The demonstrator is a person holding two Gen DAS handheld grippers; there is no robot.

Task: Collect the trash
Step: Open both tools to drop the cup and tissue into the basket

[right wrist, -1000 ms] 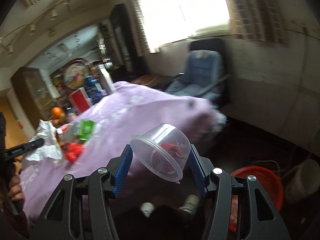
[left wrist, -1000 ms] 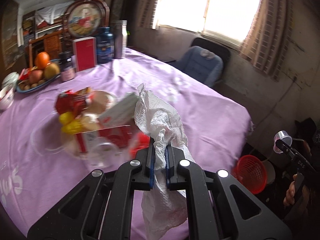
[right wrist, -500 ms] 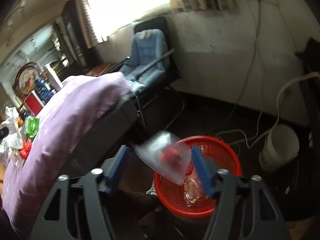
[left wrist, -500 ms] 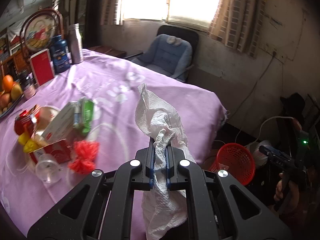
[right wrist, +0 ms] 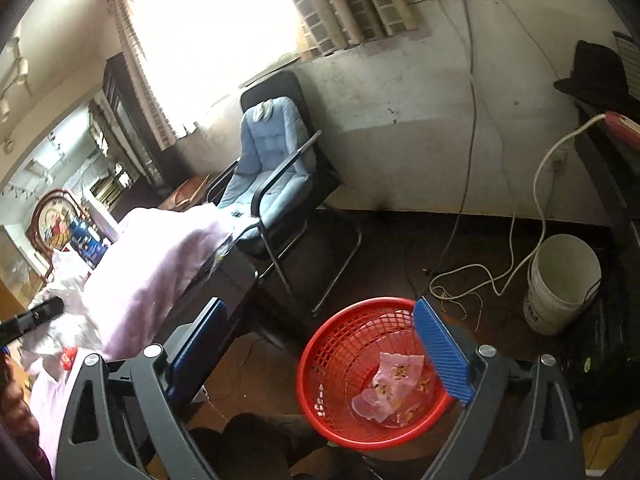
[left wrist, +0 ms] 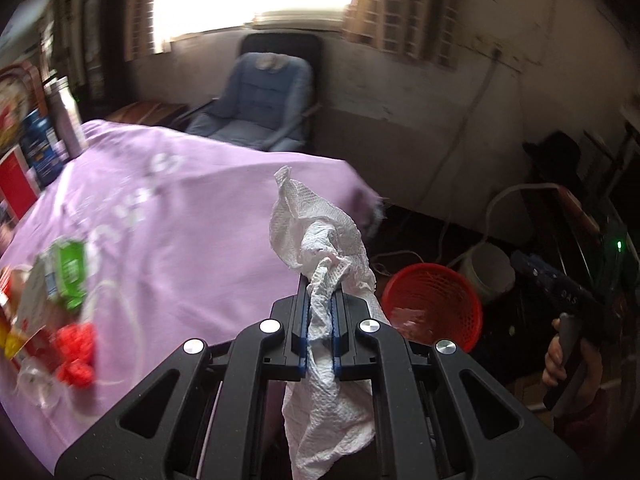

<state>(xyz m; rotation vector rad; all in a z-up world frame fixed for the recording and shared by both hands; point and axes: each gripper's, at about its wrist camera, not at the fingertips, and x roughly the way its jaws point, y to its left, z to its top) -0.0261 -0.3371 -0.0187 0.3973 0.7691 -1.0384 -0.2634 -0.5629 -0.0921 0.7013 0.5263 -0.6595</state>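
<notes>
My left gripper [left wrist: 320, 280] is shut on a crumpled white paper towel [left wrist: 316, 232], held above the right edge of the purple-clothed table [left wrist: 180, 220]. The red mesh basket [left wrist: 432, 292] stands on the floor just right of it. In the right wrist view my right gripper [right wrist: 318, 308] hangs over that basket [right wrist: 320, 344], its jaws opening wide with nothing between them. A clear plastic cup with red scraps [right wrist: 376, 400] lies inside the basket beside a pink wrapper [right wrist: 400, 368]. On the table lie a green carton [left wrist: 68, 276], red wrappers [left wrist: 76, 352] and a clear cup [left wrist: 36, 384].
A blue padded chair [right wrist: 272, 160] stands by the wall beyond the table. A white bucket [right wrist: 560, 280] and loose cables [right wrist: 480, 276] are on the floor right of the basket. Bottles and a red box [left wrist: 40, 148] crowd the table's far left. A hand [left wrist: 560, 356] holds the other gripper at right.
My right gripper swung from the table to above the basket and opened; the plastic cup dropped into the basket. My left gripper carried the paper towel rightward to the table's edge.
</notes>
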